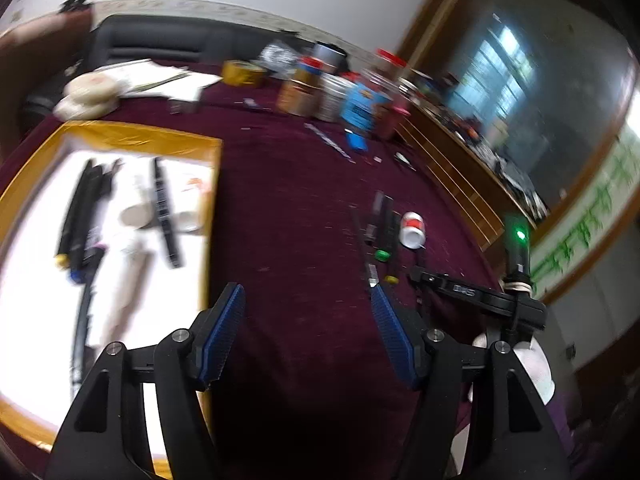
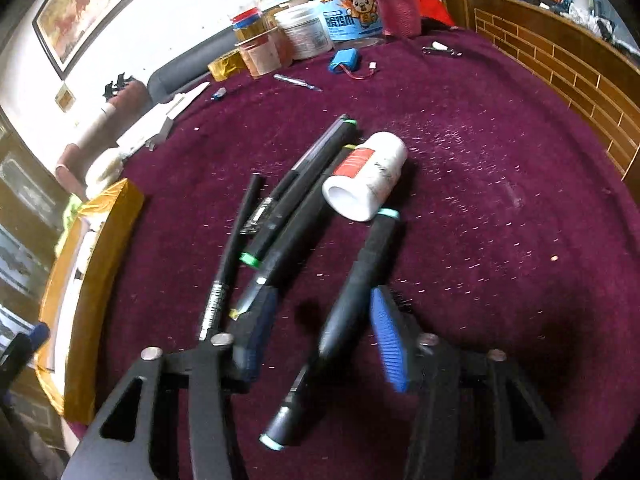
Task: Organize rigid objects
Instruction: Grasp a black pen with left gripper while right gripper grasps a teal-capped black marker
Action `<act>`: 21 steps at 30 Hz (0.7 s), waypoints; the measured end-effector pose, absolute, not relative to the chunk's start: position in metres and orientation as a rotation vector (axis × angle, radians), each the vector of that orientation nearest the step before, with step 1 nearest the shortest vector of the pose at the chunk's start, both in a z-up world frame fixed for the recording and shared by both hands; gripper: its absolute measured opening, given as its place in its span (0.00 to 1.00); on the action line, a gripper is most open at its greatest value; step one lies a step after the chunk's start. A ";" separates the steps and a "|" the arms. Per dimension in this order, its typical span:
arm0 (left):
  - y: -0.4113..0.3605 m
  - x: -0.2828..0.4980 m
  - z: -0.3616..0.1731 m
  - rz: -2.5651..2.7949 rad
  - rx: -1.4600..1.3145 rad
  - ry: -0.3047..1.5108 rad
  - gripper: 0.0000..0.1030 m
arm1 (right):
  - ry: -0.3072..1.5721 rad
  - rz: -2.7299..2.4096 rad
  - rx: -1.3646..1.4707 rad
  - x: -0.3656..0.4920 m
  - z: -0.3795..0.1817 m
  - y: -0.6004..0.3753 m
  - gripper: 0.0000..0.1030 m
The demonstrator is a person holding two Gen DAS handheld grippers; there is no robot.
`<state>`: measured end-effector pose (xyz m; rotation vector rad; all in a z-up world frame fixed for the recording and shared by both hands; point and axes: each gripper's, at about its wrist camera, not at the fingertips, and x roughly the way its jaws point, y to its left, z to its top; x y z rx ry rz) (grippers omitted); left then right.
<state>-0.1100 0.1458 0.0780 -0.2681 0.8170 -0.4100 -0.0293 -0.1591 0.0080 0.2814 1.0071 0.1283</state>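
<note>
Between the fingers of my right gripper (image 2: 322, 300) lies a black marker with teal ends (image 2: 360, 272), slanted on the purple cloth. It is close to the right blue pad (image 2: 386, 340), and a gap shows on its left side. Just beyond lie a white bottle with a red label (image 2: 366, 176) on its side, two black markers with green ends (image 2: 296, 196) and a thin black pen (image 2: 236, 236). My left gripper (image 1: 308, 296) hovers open and empty over the cloth, beside a gold-rimmed box (image 1: 140, 136) with several pens (image 1: 80, 220) inside. The same bottle (image 1: 412, 228) shows to its right.
Jars and tins (image 2: 348, 12) crowd the table's far side, with a blue battery pack (image 2: 344, 60) in front of them. A wooden ledge (image 2: 560, 60) runs along the right. The gold box (image 2: 100, 248) stands at the left. A white-gloved hand (image 1: 536, 364) holds the other gripper.
</note>
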 end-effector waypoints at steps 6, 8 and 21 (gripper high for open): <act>0.085 -0.092 0.070 -0.518 -0.152 0.853 0.63 | 0.997 0.066 0.248 -0.038 0.008 -0.183 0.18; 0.065 -0.080 0.062 -0.512 -0.099 0.861 0.63 | 0.994 0.058 0.276 -0.041 0.008 -0.195 0.18; 0.031 -0.030 0.017 -0.458 0.027 0.960 0.11 | 0.958 0.134 0.326 -0.046 0.004 -0.209 0.19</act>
